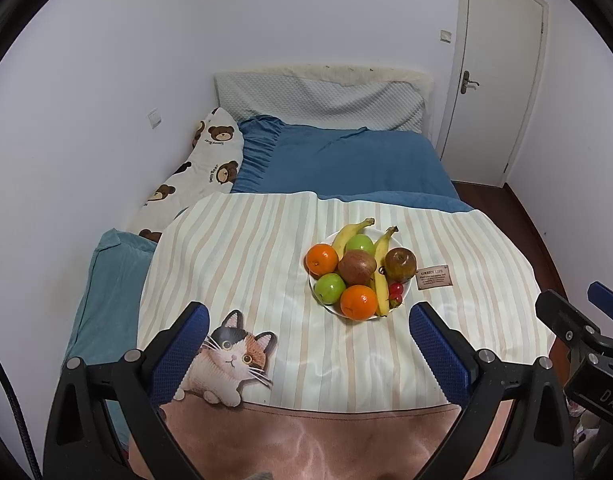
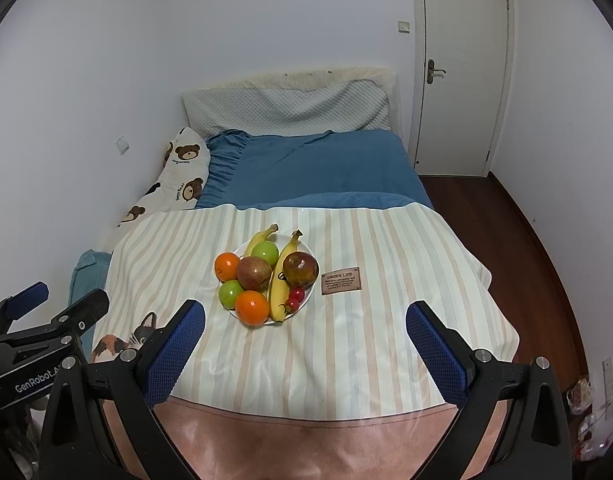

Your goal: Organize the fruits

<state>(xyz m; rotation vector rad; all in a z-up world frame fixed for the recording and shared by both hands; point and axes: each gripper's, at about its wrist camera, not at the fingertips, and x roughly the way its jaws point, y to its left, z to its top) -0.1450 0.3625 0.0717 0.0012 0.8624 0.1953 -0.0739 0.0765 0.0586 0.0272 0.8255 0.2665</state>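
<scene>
At the far left a bear-print pillow (image 1: 214, 160) lies along the wall, beside the blue bedding (image 1: 346, 160) of a bed whose padded headboard (image 1: 318, 100) leans against the far wall. Nearer, a striped cloth (image 1: 246, 264) with a printed cat (image 1: 230, 356) at its near left corner is spread flat over the foot of the bed.

The left gripper (image 1: 308, 320) hangs above the near edge of the cloth, its blue-padded fingers (image 1: 182, 344) spread wide and holding nothing.

Further right, a white plate (image 1: 312, 280) sits on the cloth, well beyond the fingers, and all the fruit is piled on it. From the left of the plate: an orange (image 1: 321, 259) and a green apple (image 1: 329, 288); then a red apple (image 1: 357, 267) in the middle, with a second green apple (image 1: 360, 243) behind it and a second orange (image 1: 359, 302) at the near rim. Two bananas (image 1: 381, 268) lie lengthwise, one curving behind the far green apple, the other running down the right of the red apple. A dark red apple (image 1: 401, 264) sits at the right rim, with small red fruits (image 1: 396, 294) just in front of it.

Just right of the plate a brown label (image 1: 433, 277) is sewn to the cloth.

The right gripper (image 2: 305, 316) hovers over the near edge too, fingers (image 2: 434, 344) released and wide apart, empty. A white door (image 2: 462, 68) stands shut at the far right.
</scene>
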